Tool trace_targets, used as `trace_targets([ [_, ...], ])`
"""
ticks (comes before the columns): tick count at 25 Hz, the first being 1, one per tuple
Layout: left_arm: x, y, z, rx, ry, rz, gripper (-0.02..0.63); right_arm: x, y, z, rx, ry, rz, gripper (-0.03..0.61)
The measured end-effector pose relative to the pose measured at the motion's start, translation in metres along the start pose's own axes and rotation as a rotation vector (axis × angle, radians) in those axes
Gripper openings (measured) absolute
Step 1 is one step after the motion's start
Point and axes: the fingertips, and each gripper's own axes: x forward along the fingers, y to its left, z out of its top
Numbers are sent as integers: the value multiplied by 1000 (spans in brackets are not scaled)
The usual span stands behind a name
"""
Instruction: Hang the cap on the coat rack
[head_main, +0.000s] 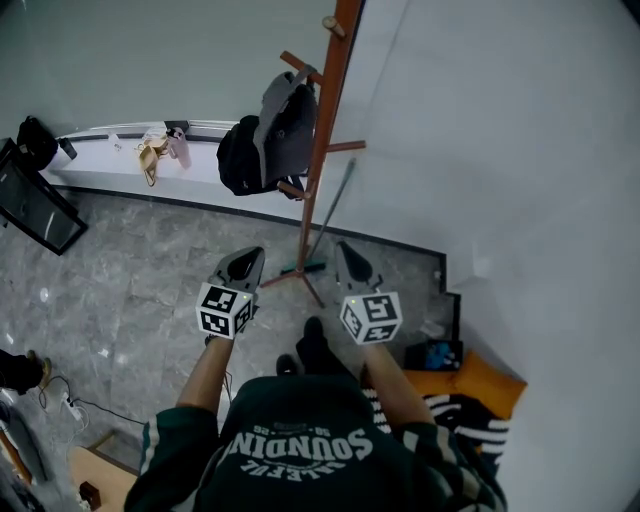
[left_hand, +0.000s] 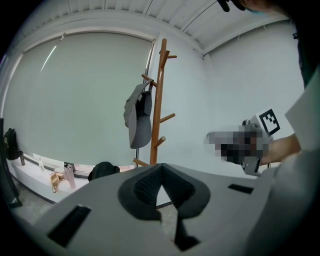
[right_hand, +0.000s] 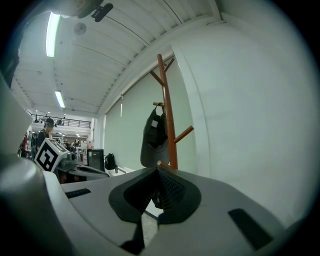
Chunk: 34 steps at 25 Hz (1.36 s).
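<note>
A grey cap (head_main: 285, 122) hangs from an upper peg of the brown wooden coat rack (head_main: 322, 140), which stands by the white wall. It is also in the left gripper view, cap (left_hand: 137, 117) on rack (left_hand: 159, 100), and in the right gripper view, cap (right_hand: 154, 137) on rack (right_hand: 167, 110). My left gripper (head_main: 243, 264) and right gripper (head_main: 353, 264) are held side by side at waist height, a short way back from the rack's foot. Both point toward it, apart from the cap. The left gripper (left_hand: 160, 175) and the right gripper (right_hand: 155, 174) are shut with nothing between them.
A black bag (head_main: 238, 156) rests on the window ledge (head_main: 110, 140) behind the rack, near small items (head_main: 160, 150). A long-handled broom (head_main: 328, 222) leans by the rack's base. A dark monitor (head_main: 30, 205) stands at left; an orange object (head_main: 480, 380) lies at right.
</note>
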Motion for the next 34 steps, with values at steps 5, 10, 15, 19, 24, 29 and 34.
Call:
trace_targets([
  [5,0,-14,1,24,-14,-28,1,-6,5,-6,10,5,-1,-2],
  [10,-9,-27,4,14,-23,-45,2,-18,11,-14,-7,-5,-8,-2],
  [15,-8,-32,9,26,-30,-53,2,-21,13,-11,-26,-30,3,-2],
  [19,-7,-35,8,44,-37,-49,2,-23,12,-11,-25,-32,0,-2],
  [24,-4,-38,7,28,-32,-57,2,-23,10,-9,-24,-28,-3,-2],
  [29,0,-37,7,23,-27,-61,0,-21,8,-10,-26,-30,-2,-2],
  [34,0,-37,10,16,-32,-65,1,-21,7,-6,-25,-28,-5,-2],
])
